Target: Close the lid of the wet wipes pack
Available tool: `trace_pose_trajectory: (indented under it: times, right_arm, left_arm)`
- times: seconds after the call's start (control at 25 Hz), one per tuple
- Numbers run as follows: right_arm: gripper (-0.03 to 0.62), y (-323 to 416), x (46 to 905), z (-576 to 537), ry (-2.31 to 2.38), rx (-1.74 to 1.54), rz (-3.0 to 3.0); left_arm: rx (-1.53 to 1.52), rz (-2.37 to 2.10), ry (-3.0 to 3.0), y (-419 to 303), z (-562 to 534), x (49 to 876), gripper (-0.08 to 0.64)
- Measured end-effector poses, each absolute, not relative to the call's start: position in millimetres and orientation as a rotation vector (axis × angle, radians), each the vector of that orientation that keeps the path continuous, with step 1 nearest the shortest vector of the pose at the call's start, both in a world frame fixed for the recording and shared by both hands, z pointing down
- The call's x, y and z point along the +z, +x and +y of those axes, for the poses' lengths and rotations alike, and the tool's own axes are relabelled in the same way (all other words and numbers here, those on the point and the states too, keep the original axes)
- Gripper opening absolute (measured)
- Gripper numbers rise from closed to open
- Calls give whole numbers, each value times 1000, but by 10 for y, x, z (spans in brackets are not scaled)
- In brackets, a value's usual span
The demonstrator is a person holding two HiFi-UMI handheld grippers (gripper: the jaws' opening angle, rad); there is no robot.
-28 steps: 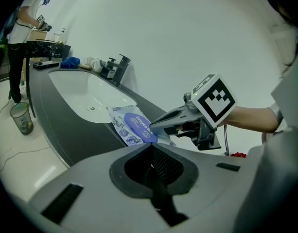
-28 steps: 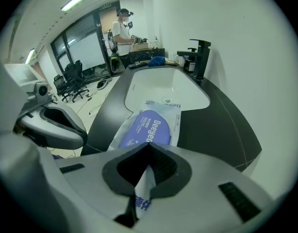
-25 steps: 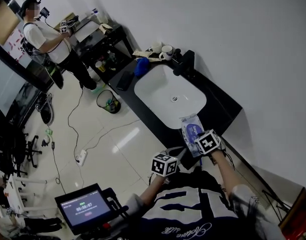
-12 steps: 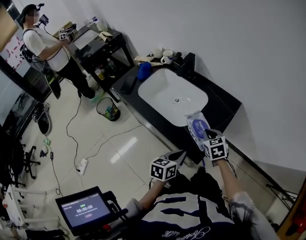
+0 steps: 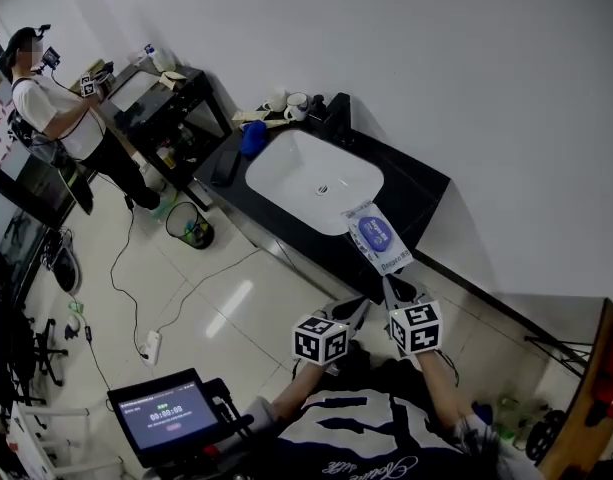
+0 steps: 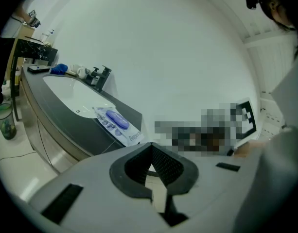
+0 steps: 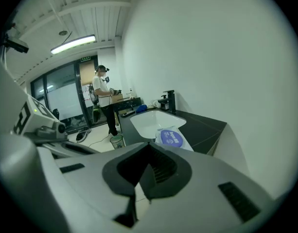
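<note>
1. We stand at a dark counter [image 5: 418, 182] with a white sink [image 5: 311, 176] in it, by a plain white wall.
2. The wet wipes pack [image 5: 377, 239] lies flat on the counter, just beside the sink, at the near edge. Its blue lid [image 5: 373, 232] looks flat and down to us.
3. The left gripper [image 6: 151, 149] has its 2 jaws pressed together with nothing in them. The right gripper [image 7: 148, 149] is the same. Both hang well apart from the pack.
4. What could go wrong: the pack sits close to the edge, so a hard sideways push may slide it off. If the lid is not clicked in, it may pop up.
5. Only the head view shows the small screen [image 5: 166, 413] near us. Only the right gripper view shows the ceiling lamp [image 7: 73, 43].
</note>
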State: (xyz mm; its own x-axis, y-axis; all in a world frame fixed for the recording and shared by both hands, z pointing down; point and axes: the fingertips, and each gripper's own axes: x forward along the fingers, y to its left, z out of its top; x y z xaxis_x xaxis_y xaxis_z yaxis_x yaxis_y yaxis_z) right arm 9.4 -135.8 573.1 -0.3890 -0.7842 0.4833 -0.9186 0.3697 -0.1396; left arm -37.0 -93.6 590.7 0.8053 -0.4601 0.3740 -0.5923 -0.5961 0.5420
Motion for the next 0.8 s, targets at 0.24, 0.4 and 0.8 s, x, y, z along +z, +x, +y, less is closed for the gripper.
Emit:
trace_pose_trajectory:
  times: [0.24,0.4,0.8]
  right_arm:
    - [-2,153,5581,-851,1541,601,-2359]
    - [-2,206,5490,-617,1546,610,-2384]
    - [-3,267,5385,363,1497,647,-2473]
  left_arm:
    - [141,-824,2341,-288,-776,5552,0]
    - [114,-852,2340,-244,-580,5419,0]
    - [104,-864,2323,-3,638,5358,-1]
